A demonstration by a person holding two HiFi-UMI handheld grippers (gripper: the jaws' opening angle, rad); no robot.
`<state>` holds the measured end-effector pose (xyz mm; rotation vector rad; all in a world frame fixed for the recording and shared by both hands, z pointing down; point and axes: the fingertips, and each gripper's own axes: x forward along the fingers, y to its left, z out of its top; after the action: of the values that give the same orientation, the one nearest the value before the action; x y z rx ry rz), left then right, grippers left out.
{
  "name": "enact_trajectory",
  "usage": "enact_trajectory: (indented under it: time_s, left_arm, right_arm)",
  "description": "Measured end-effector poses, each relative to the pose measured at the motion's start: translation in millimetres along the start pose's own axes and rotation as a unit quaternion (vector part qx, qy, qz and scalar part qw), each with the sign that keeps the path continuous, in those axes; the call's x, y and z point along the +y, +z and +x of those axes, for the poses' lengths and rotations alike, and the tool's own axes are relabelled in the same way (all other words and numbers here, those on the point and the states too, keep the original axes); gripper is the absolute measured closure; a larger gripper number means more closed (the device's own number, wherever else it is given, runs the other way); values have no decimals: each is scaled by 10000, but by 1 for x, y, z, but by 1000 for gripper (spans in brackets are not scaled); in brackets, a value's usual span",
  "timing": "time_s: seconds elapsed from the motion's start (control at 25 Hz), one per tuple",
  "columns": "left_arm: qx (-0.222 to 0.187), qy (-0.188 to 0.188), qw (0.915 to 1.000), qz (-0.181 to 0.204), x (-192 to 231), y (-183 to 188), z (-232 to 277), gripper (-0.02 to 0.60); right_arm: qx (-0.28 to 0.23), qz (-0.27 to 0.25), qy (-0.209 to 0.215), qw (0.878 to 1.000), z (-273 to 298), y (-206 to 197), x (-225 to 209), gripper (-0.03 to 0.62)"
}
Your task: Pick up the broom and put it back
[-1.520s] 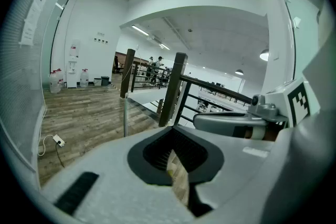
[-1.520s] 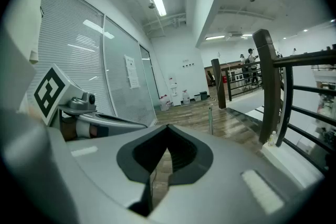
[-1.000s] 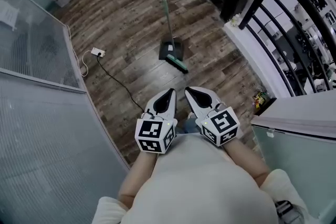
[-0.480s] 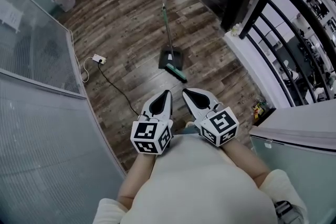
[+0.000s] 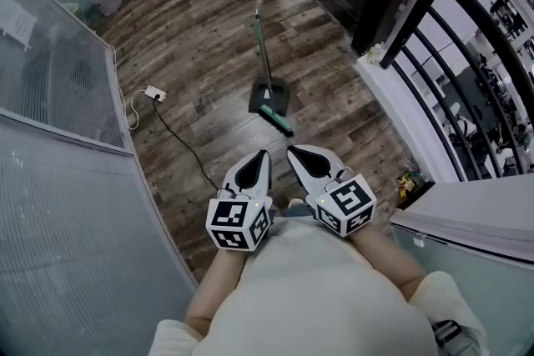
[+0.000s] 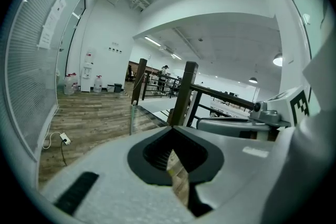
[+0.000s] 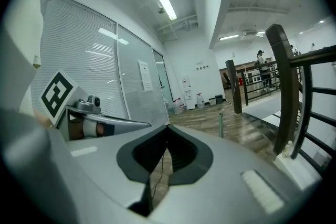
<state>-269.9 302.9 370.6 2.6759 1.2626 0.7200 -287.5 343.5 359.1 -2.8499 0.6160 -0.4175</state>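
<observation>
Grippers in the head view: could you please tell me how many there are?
2. The left gripper is low in the centre, the right gripper close beside it on its right; both point toward the broom.

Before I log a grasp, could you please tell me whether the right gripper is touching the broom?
Apart. The head view shows a stretch of wooden floor between the right gripper, jaws shut and empty, and the broom farther ahead.
</observation>
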Motion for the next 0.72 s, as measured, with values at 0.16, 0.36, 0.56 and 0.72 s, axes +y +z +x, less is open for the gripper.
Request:
enact_trajectory:
  time_s: [0.16, 0.36, 0.56, 0.72]
  left_arm:
    - [29, 67, 9999, -146, 3, -5, 0, 581]
    - [18, 116, 9996, -249, 10, -5, 4, 581]
    - [-4, 114, 9996, -240, 21, 2, 17, 581]
    - [-29, 66, 9997, -235, 36, 11, 33, 581]
  right_arm:
    - [47, 83, 35, 9999, 2, -5, -3, 589]
    - [135, 109, 123, 9998, 9, -8, -3, 589]
    - [154, 116, 65, 9998, 19, -4, -14, 589]
    - [164, 149, -63, 9997, 35, 0, -30, 589]
